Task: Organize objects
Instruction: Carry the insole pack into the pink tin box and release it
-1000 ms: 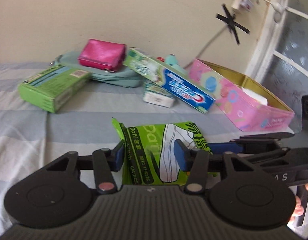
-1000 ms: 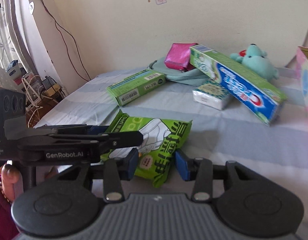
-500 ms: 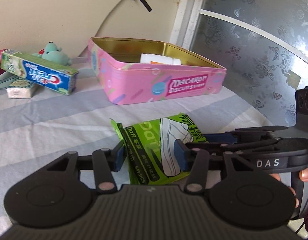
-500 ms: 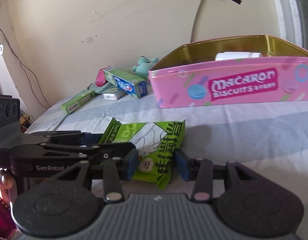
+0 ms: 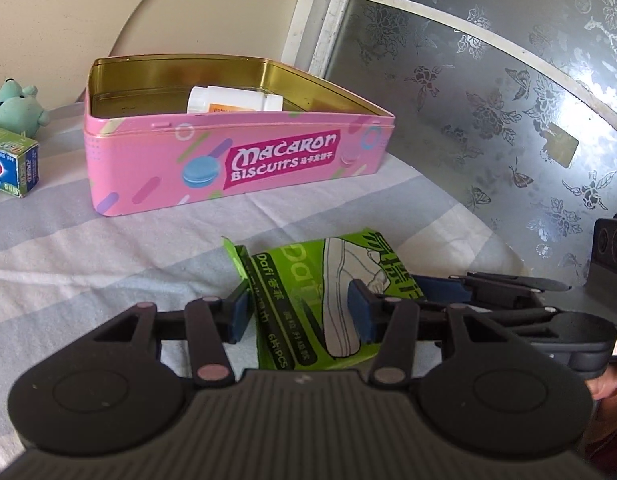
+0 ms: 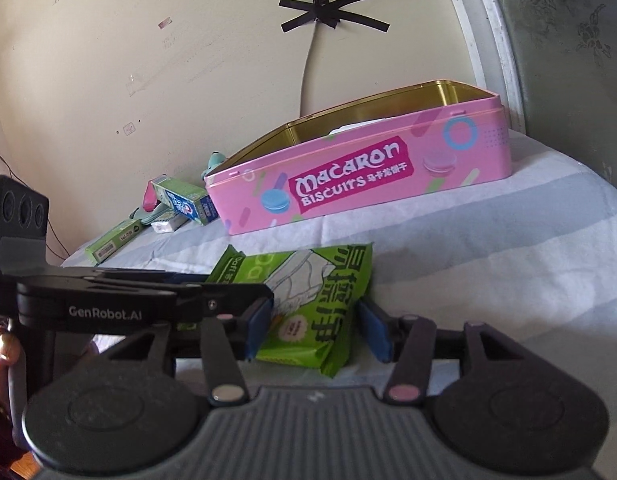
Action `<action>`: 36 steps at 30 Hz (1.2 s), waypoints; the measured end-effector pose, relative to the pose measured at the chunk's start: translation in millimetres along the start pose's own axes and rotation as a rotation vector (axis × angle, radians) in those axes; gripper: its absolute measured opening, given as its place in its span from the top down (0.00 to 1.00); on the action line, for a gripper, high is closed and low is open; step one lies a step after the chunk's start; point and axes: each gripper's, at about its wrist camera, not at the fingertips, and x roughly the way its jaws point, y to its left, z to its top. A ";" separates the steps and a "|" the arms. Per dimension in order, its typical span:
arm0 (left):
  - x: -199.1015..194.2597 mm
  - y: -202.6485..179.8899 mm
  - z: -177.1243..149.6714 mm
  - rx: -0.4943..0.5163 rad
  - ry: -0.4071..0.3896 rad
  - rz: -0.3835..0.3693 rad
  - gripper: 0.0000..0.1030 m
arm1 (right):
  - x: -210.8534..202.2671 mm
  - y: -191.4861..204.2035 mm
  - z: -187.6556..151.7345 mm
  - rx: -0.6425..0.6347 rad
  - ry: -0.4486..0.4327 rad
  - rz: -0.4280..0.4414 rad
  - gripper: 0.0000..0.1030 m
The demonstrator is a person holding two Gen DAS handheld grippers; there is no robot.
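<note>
Green wipes packet (image 5: 308, 296) gripped by left fingers (image 5: 358, 312); right fingers (image 6: 374, 336) opening around it.

Ahead of me, black tape (image 6: 333, 15) crosses a cable on the cream wall (image 6: 108, 80); frosted flowered glass (image 5: 508, 100) stands right.

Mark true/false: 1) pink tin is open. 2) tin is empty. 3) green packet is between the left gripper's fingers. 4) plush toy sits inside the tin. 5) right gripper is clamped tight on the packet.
1) True: the pink tin has no lid on.
2) False: a white bottle lies inside.
3) True: the green packet sits between the left gripper fingers.
4) False: the plush toy sits outside, left of the tin.
5) False: the right gripper jaws are opening; a gap shows beside the packet.
</note>
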 end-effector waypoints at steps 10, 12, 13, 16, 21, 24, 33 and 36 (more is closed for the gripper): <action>-37.6 -17.4 49.2 0.077 -0.225 0.052 0.50 | -19.0 14.8 34.7 -0.081 -0.184 0.036 0.72; -40.8 -20.2 64.2 0.108 -0.270 0.074 0.50 | -17.3 23.1 51.1 -0.122 -0.233 0.021 0.72; -40.1 -20.3 71.0 0.119 -0.282 0.086 0.50 | -15.2 27.4 60.4 -0.136 -0.253 0.012 0.72; -31.3 -12.6 94.4 0.109 -0.300 0.129 0.50 | -4.7 33.7 85.7 -0.169 -0.296 0.006 0.72; -5.0 9.6 117.7 0.063 -0.289 0.183 0.50 | 33.1 31.7 116.2 -0.205 -0.283 -0.003 0.72; 11.7 24.4 122.2 0.022 -0.258 0.213 0.50 | 60.9 20.6 123.6 -0.211 -0.245 -0.018 0.72; 46.8 41.9 132.7 -0.012 -0.208 0.272 0.49 | 106.0 -0.6 136.2 -0.173 -0.182 -0.038 0.70; 59.0 44.8 136.5 -0.021 -0.181 0.276 0.50 | 112.9 -3.0 134.6 -0.163 -0.195 -0.082 0.62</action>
